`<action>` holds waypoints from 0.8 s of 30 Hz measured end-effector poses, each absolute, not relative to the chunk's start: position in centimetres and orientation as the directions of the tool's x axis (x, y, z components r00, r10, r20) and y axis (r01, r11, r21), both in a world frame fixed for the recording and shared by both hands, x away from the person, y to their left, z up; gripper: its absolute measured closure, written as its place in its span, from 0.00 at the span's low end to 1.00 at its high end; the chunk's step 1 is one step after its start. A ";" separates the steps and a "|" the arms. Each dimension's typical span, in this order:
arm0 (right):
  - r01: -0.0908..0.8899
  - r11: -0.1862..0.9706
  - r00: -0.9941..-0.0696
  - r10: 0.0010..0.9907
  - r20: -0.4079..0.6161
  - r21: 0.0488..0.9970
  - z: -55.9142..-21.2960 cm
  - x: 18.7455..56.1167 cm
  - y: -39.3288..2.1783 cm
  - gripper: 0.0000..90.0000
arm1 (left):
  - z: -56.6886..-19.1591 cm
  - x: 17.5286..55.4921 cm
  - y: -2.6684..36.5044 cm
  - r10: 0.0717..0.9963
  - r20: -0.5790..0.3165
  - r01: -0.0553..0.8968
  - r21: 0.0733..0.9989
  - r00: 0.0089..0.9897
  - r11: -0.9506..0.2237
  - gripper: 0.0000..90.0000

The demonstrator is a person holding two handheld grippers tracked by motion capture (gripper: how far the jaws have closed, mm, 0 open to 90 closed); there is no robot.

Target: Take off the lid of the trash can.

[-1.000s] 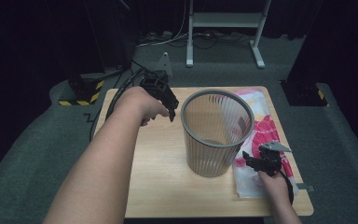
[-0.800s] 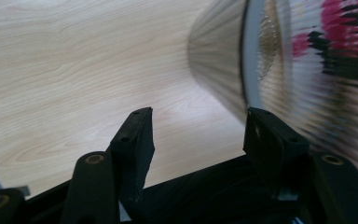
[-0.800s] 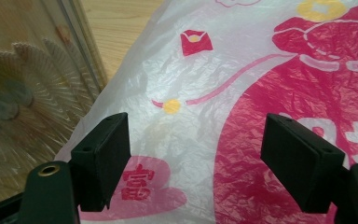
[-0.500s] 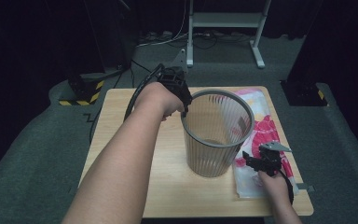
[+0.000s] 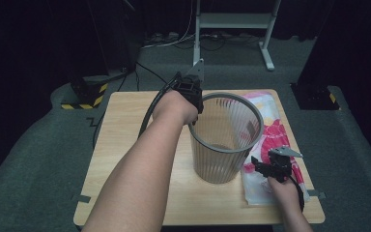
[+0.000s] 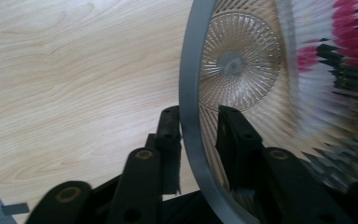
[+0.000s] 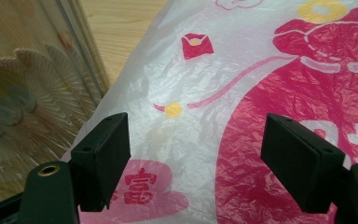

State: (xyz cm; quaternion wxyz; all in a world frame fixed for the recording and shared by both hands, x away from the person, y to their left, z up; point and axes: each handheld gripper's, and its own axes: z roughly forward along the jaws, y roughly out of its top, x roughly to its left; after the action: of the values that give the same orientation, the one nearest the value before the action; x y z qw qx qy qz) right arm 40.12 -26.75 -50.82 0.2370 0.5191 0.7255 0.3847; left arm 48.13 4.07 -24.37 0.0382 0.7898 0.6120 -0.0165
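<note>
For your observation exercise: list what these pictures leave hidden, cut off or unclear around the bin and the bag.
- High view: the bin hides the left edge of the plastic bag.
- Left gripper view: whether both pads of the left gripper, whose jaws have just been closing, press the rim; a gap shows at one.
- Right gripper view: the open right gripper frames the bag; edges cut it off.

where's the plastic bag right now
In the high view the plastic bag lies flat on the table's right side, partly under the wastebasket, with the right gripper over its near end.

Bare forearms, black grippers point(image 5: 192, 96) with cables
</note>
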 end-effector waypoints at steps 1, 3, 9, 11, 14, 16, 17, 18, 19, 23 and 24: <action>0.572 0.164 -0.347 0.936 0.056 0.804 -50.8 40.1 -26.7 0.26 | -24.3 48.1 4.0 0.966 -0.070 0.968 0.042 0.249 -0.247 0.79; 0.571 0.163 -0.347 0.936 0.057 0.804 -50.8 40.2 -26.8 0.26 | -24.1 48.0 4.0 0.966 -0.066 0.968 0.051 0.250 -0.247 0.81; 0.571 0.163 -0.349 0.935 0.059 0.805 -50.8 40.1 -26.7 0.26 | -24.4 47.9 4.1 0.966 -0.059 0.967 0.050 0.252 -0.249 0.85; 0.571 0.164 -0.349 0.935 0.057 0.804 -50.8 40.1 -26.7 0.26 | -24.3 47.9 4.2 0.964 -0.059 0.965 0.056 0.259 -0.255 0.86; 0.571 0.167 -0.351 0.935 0.054 0.804 -50.8 40.2 -26.6 0.26 | -23.8 47.9 4.5 0.964 -0.081 0.966 0.076 0.252 -0.247 0.86; 0.572 0.171 -0.351 0.935 0.051 0.802 -50.9 40.2 -26.5 0.26 | -23.4 47.9 4.7 0.965 -0.089 0.967 0.094 0.245 -0.237 0.87; 0.572 0.173 -0.351 0.935 0.049 0.802 -50.9 40.2 -26.5 0.26 | -23.2 47.9 4.7 0.965 -0.090 0.966 0.105 0.245 -0.236 0.88; 0.571 0.175 -0.354 0.934 0.048 0.802 -50.9 40.1 -26.5 0.26 | -23.1 47.9 4.8 0.966 -0.099 0.967 0.113 0.238 -0.227 0.88; 0.571 0.175 -0.354 0.934 0.049 0.802 -50.9 40.1 -26.5 0.26 | -23.1 47.9 4.9 0.966 -0.108 0.968 0.117 0.235 -0.222 0.88; 0.572 0.170 -0.351 0.935 0.053 0.803 -50.9 40.2 -26.6 0.26 | -23.3 47.8 5.4 0.965 -0.142 0.971 0.129 0.219 -0.201 0.89; 0.574 0.169 -0.350 0.935 0.054 0.802 -50.9 40.2 -26.6 0.26 | -23.4 47.8 5.6 0.965 -0.151 0.971 0.132 0.217 -0.197 0.89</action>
State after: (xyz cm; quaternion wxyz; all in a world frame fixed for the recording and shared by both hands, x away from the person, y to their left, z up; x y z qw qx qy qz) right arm 40.19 -26.56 -50.88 0.2362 0.5189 0.7270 0.3827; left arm 47.84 5.55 -23.35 0.0992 0.7736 0.6257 -0.0172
